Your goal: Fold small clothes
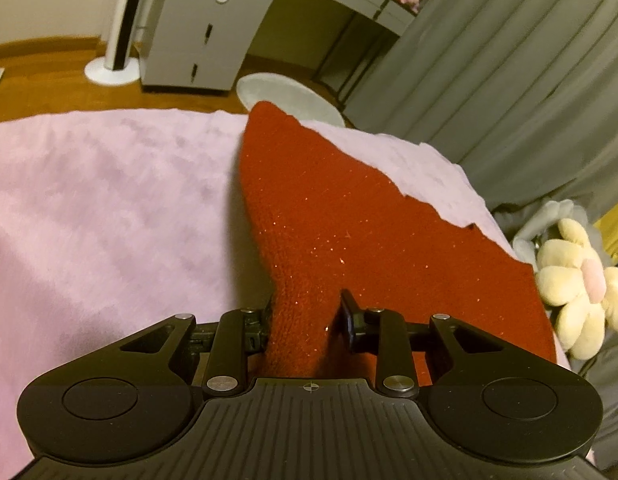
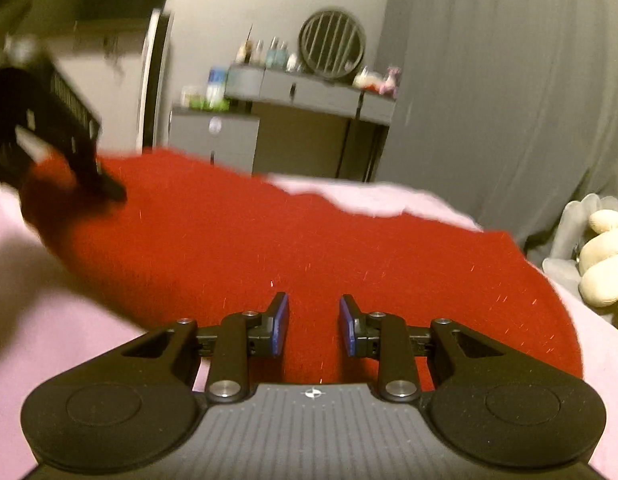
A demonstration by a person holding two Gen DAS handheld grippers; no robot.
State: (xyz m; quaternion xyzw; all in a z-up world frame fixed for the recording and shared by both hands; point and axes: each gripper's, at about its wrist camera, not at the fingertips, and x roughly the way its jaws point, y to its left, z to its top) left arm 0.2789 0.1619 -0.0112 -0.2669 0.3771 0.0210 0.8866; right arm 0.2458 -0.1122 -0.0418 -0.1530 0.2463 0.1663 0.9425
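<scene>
A red knitted garment (image 1: 349, 220) lies on a pink fluffy blanket (image 1: 101, 200). My left gripper (image 1: 307, 312) is shut on a bunched fold of the red garment at its near edge and lifts it; the cloth hides the left finger. In the right wrist view the same red garment (image 2: 269, 248) spreads across the blanket (image 2: 49, 320). My right gripper (image 2: 313, 320) is open, its blue pads just above the garment's near edge, holding nothing. The left gripper (image 2: 105, 188) shows blurred at the far left of that view, on the garment's left end.
A cream plush toy (image 1: 577, 280) lies at the right edge of the bed, also in the right wrist view (image 2: 605, 268). Grey curtains (image 1: 509, 60) hang on the right. A grey cabinet (image 1: 197, 32), a desk and a white round stool (image 1: 285, 96) stand beyond the bed.
</scene>
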